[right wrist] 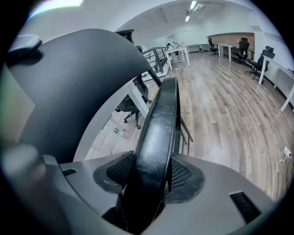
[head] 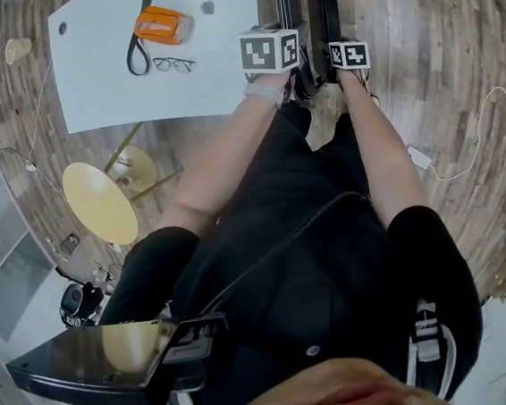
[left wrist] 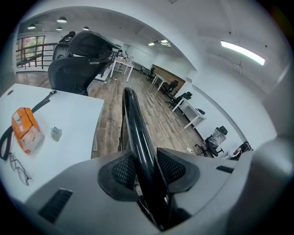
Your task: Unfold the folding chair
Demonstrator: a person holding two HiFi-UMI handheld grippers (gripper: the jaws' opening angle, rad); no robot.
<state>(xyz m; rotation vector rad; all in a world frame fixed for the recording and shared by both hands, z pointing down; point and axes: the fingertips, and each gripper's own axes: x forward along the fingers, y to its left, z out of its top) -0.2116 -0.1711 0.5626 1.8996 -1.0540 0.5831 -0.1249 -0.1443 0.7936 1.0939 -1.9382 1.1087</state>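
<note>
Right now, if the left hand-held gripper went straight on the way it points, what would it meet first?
The folded chair's black frame: the left hand-held gripper is clamped on that tube, which runs ahead along its line. Past it, probably the wood floor, though depth is unclear.

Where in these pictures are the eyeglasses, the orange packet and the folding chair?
eyeglasses [head: 174,64]: head view, on the bridge between the lenses.
orange packet [head: 161,24]: head view, middle of its top face.
folding chair [right wrist: 158,133]: right gripper view, on its black padded edge.
</note>
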